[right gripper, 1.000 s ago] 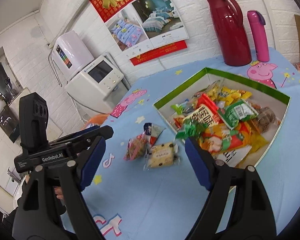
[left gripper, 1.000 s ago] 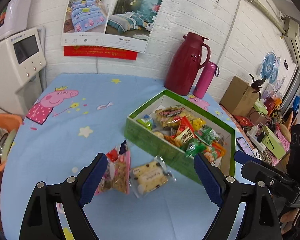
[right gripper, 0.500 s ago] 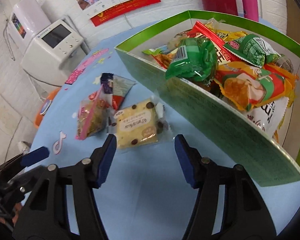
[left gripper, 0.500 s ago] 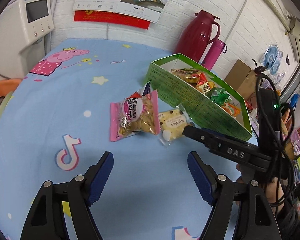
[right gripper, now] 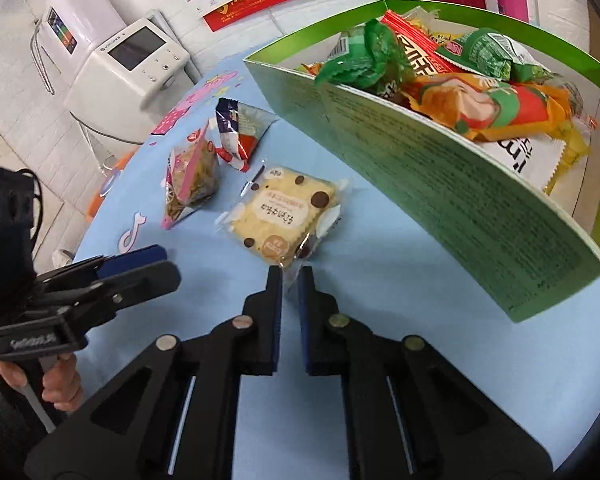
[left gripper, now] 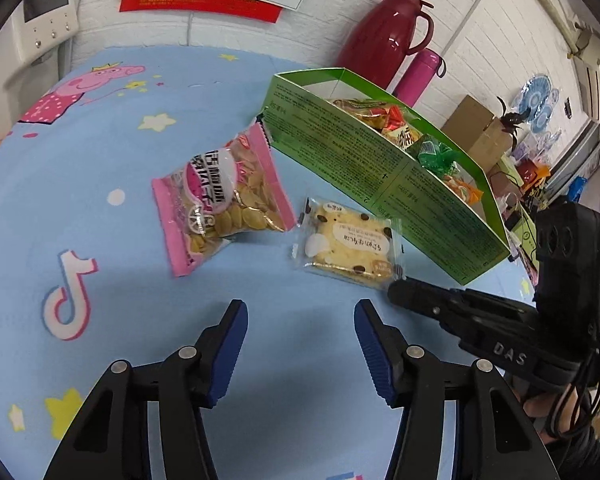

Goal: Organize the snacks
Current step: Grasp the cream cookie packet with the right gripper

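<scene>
On the blue cartoon cloth (left gripper: pixel 100 152) three packets lay loose beside the full green box (right gripper: pixel 440 184): a pink bag (left gripper: pixel 224 196), a cookie pack (right gripper: pixel 282 214) and a small red-blue pouch (right gripper: pixel 240 128). The right gripper (right gripper: pixel 289 274) had its jaws pinched on the cookie pack's wrapper edge; the left gripper (left gripper: pixel 300 312) hung wide apart, holding nothing. Against the white brick wall stood one red jug (left gripper: pixel 380 36) and one pink bottle (left gripper: pixel 418 76).

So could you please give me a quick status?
Right hand-held gripper shut on cookie packet edge. Left hand-held gripper open, empty. Green box beside.
</scene>
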Motion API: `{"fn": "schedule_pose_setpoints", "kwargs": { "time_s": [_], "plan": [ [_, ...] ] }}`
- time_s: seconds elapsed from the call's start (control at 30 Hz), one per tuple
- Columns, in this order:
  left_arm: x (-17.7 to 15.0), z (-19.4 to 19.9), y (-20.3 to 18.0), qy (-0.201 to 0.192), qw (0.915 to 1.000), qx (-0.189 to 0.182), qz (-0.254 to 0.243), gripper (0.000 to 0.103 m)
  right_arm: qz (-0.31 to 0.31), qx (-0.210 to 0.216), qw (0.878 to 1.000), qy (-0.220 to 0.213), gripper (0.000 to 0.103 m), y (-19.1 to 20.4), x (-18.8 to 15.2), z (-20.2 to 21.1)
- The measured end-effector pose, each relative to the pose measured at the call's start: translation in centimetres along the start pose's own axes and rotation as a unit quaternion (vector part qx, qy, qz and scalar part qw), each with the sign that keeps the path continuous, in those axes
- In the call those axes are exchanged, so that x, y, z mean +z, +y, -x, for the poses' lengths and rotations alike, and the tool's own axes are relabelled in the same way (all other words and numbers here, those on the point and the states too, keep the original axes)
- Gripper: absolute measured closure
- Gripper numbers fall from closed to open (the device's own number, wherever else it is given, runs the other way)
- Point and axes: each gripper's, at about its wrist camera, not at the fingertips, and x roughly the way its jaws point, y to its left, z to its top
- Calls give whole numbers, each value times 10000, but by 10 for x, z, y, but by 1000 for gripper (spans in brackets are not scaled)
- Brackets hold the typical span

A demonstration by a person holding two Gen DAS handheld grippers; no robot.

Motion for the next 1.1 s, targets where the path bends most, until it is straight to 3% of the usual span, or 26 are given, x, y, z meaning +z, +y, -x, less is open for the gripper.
{"fn": "schedule_pose_setpoints", "kwargs": {
  "time_s": [0.1,0.17,0.2,0.4,0.5,0.63,0.73,0.9,1.1],
  "plan": [
    [13,-12,-7,17,10000,-46,-34,46,-44,39,9999,-92,86,-2,1,6],
    [24,-19,-11,-34,9999,16,-112,46,-209,116,9996,-151,71,-7,2,8],
    [29,-22,-11,-41,9999,27,-102,46,-303,163,9993,-168,71,-8,4,8],
    [52,-43,-1,125,9999,-93,67,46,-592,313,9975,-205,71,-17,11,2],
    [51,-46,-10,105,9994,58,-314,47,-691,391,9966,-240,71,-19,16,-4],
    [34,-44,-32,122,9956,157,-913,61,-518,350,9976,-313,71,-13,17,-8],
    [29,-41,-32,41,9979,77,-649,63,-577,311,9974,-301,81,-16,14,-6],
    [10,-31,-48,-18,9984,41,-571,75,-612,244,9973,-321,83,-17,2,8],
    [14,2,-76,-380,9969,-284,-632,81,-571,332,9940,-874,84,-14,-3,55]
  ]
}}
